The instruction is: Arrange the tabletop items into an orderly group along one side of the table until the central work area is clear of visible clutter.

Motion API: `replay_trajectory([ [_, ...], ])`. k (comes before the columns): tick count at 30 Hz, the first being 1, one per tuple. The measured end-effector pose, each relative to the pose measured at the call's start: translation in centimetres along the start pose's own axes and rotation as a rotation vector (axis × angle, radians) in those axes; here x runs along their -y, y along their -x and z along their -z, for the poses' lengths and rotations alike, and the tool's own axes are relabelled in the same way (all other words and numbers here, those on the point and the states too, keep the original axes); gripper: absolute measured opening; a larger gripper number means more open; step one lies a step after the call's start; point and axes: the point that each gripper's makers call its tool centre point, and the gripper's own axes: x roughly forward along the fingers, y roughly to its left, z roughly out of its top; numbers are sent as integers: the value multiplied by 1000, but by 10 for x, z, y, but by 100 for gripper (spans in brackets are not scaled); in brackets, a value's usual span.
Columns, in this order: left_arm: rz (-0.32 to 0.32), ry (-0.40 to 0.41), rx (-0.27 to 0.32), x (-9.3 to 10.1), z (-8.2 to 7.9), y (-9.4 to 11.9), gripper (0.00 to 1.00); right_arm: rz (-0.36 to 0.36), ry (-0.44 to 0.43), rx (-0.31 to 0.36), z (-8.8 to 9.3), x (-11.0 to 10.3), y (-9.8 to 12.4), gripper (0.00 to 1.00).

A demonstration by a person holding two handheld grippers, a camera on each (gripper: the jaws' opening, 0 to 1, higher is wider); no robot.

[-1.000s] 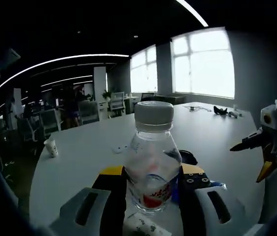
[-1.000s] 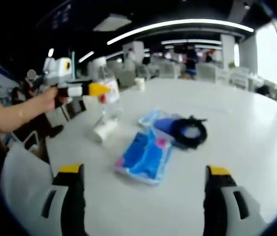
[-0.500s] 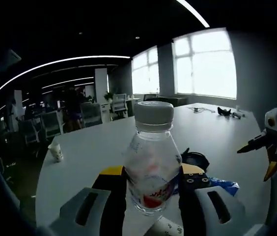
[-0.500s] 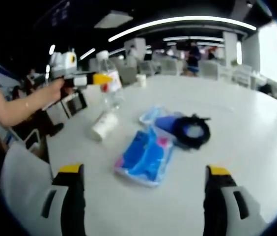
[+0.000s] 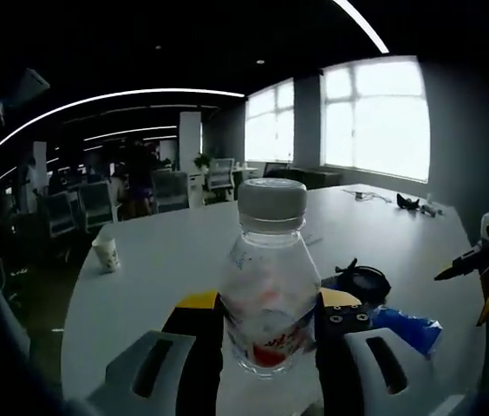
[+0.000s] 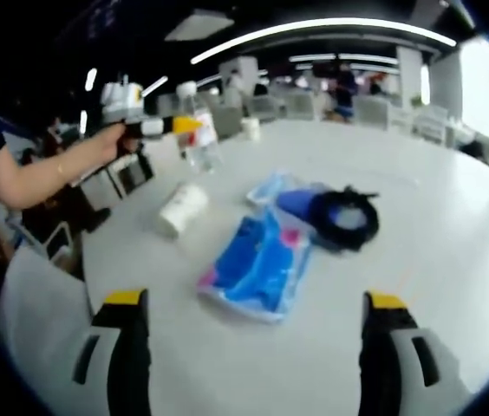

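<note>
1. Clear plastic bottle with a white screw cap and a red-and-blue label (image 5: 270, 286) stands upright between the yellow-tipped jaws of the left gripper (image 5: 266, 334), which are clamped on its lower body. In the right gripper view the same bottle (image 6: 199, 134) appears held above the near-left part of the round white table (image 6: 418, 260), with a person's hand (image 6: 106, 143) on the gripper's grip.
2. Right gripper (image 6: 253, 347) has its two jaws set wide apart with nothing between them, low over the table's near edge.
3. Just ahead of those jaws lies a flat blue plastic packet with a pink patch (image 6: 257, 264).
4. Touching the packet's far end is a round black coil-like item (image 6: 346, 221) resting on a smaller pale-blue packet (image 6: 272, 186); what the black item is I cannot tell.
5. To the left of the packets, a white paper cup lies on its side (image 6: 181, 208), apart from them.
6. Farther off, near the table's far-left edge, a second white paper cup stands upright (image 5: 106, 254).
7. Beyond the table are office chairs and desks (image 5: 175, 186), bright windows (image 5: 374, 117) and curved ceiling light strips (image 6: 314, 30).
</note>
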Motion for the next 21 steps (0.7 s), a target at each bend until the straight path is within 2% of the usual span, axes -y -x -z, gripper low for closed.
replay_trajectory([
  [3,-5,3,-16,-12,6,-4,39,-3,-1,-9,2,0,-3,100],
  [7,-2,-31,-43,-22,16,-11,39,-6,-7,-21,6,1,-6,100],
  [13,-19,-4,-62,-38,30,-19,39,-6,-21,-41,12,2,-11,100],
  [21,-6,5,-71,-44,40,-27,39,-3,-29,-54,16,3,-16,100],
])
